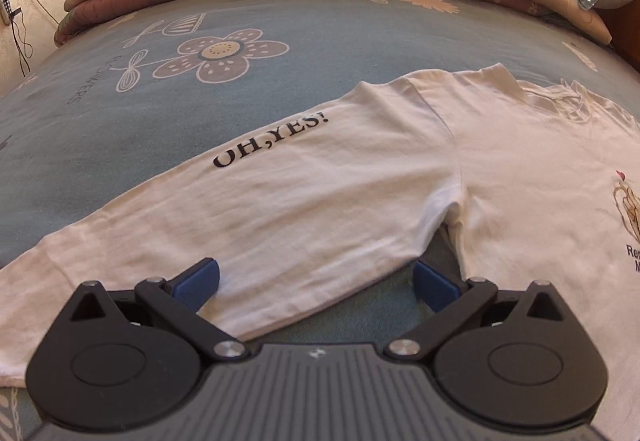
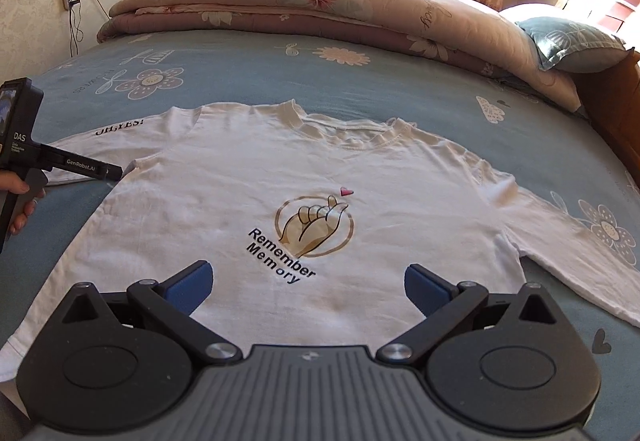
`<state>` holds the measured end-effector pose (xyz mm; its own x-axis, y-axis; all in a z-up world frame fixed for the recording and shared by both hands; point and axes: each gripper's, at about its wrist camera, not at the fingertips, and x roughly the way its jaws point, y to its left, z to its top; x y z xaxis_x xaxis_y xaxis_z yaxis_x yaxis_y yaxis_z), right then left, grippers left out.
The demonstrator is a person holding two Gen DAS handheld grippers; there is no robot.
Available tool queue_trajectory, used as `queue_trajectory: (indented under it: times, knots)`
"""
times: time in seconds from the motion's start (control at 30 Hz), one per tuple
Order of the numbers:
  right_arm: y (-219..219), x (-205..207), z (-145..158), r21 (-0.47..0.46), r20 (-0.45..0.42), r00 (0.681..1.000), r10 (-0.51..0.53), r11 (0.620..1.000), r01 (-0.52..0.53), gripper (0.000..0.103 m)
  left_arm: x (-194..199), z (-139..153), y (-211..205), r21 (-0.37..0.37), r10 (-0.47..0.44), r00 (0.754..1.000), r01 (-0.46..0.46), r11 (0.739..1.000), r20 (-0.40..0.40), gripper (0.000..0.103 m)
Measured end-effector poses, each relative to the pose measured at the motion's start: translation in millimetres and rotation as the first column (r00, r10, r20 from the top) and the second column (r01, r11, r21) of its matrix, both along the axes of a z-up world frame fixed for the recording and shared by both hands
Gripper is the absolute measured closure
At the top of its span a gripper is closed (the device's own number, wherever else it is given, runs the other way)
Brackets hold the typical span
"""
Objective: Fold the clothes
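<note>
White cotton long-sleeved shirt [image 2: 248,177] lies spread flat, front up, on a blue flower-print bedsheet [image 2: 248,65]; it fills the middle of the right wrist view, collar toward the top of the frame, hem toward the bottom. Both sleeves are stretched out sideways, no fold in the body visible. A gold finger-heart print with the words "Remember Memory" sits centre frame.

Left sleeve with black "OH,YES!" lettering [image 1: 272,139] runs from lower left to centre right of the left wrist view.

Left gripper [image 1: 316,279], black linkage with blue pads, hangs low over the sleeve's lower edge near the armpit. Jaws spread wide, nothing between them. One pad sits over the cloth, the other over bare sheet, so the sleeve hem falls between them; my guess is a line-up for pinching that edge. In the right wrist view the same tool shows at the left edge, held in a person's hand [image 2: 20,201].

Right gripper [image 2: 306,287] hovers above the lower chest of the shirt, bottom centre of its frame, likewise wide apart and empty.

A rolled pink floral quilt [image 2: 304,13] lies across the far side of the bed, upper frame, well apart from the shirt, leaving flat working room.

Shirt laid out flat suits a garment ready for folding; it would equally suit one just spread out again.
</note>
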<state>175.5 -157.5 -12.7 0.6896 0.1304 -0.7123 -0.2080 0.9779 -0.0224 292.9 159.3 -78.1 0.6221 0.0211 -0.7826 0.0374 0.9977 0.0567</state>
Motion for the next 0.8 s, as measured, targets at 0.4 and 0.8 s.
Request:
queue_trajectory:
  times: [0.4, 0.8]
  knots:
    - [-38, 6, -49, 0.016, -0.225, 0.970, -0.087, 0.995, 0.094, 0.000, -83, 12, -109, -0.210, -0.341, 0.921, 0.302, 0.930, -0.189, 0.001]
    - [-71, -64, -54, -0.006, -0.452, 0.891, -0.036, 0.999, 0.038, 0.000, -163, 26, -138, -0.215, -0.499, 0.815, 0.452, 0.866, -0.294, 0.001]
